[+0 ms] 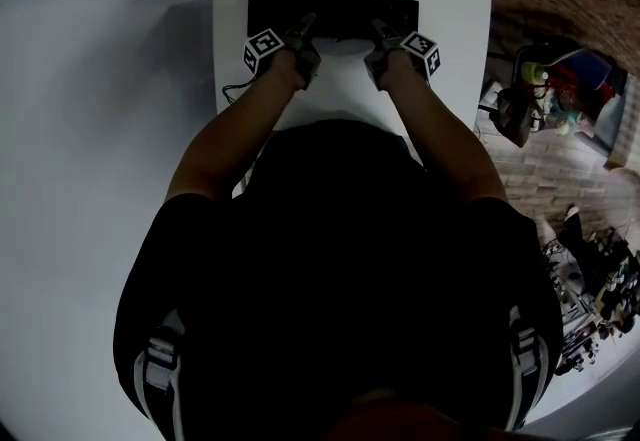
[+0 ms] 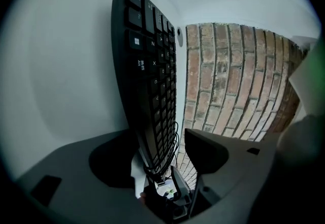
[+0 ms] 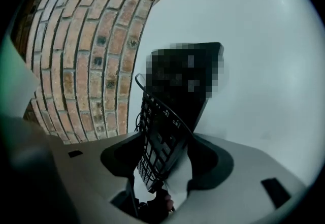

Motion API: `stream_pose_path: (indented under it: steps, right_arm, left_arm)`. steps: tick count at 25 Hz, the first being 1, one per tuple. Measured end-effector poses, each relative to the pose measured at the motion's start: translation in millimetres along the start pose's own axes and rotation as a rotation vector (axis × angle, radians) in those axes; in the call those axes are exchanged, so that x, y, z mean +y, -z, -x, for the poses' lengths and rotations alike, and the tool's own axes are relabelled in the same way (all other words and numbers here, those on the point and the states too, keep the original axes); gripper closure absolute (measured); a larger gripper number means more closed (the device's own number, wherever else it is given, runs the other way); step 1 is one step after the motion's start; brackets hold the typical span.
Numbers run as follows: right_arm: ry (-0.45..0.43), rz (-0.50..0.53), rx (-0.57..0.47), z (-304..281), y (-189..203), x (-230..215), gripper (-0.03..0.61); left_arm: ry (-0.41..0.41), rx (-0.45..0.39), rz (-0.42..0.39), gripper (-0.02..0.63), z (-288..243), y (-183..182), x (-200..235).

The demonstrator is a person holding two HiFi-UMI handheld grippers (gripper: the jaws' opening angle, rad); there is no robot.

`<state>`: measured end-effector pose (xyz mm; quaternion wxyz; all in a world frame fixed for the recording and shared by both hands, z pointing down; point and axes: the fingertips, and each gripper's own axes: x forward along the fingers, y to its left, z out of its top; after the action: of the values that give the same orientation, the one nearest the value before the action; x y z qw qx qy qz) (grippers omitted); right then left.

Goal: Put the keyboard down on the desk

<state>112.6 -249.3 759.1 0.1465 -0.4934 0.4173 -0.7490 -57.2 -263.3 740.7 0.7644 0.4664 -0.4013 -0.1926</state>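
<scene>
Counting it up: one black keyboard (image 1: 335, 12), long and flat with rows of squarish keys, lying across the far part of one smooth white desk (image 1: 340, 99) with rounded corners; two grippers, one at each end of it; one thin black cable (image 2: 175, 139) looped at the keyboard's end. Left gripper (image 1: 303, 29) has its jaws spread wide around that end, one pad standing clear of the keys; right gripper (image 1: 379, 29) is spread too, with white desk showing between the keyboard and one jaw; rough reddish brick (image 2: 228, 81) shows beyond the desk.
</scene>
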Motion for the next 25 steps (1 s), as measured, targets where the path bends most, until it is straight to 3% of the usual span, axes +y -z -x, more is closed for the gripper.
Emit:
stream_pose_path:
  steps: [18, 25]
  right_arm:
    - [0.023, 0.019, 0.020, 17.0, 22.2, -10.7, 0.319]
    - [-0.018, 0.109, 0.021, 26.3, 29.9, -1.5, 0.321]
  left_arm:
    - [0.015, -0.003, -0.014, 0.321, 27.0, 2.5, 6.2]
    - [0.056, -0.026, -0.041, 0.321, 35.5, -0.6, -5.7]
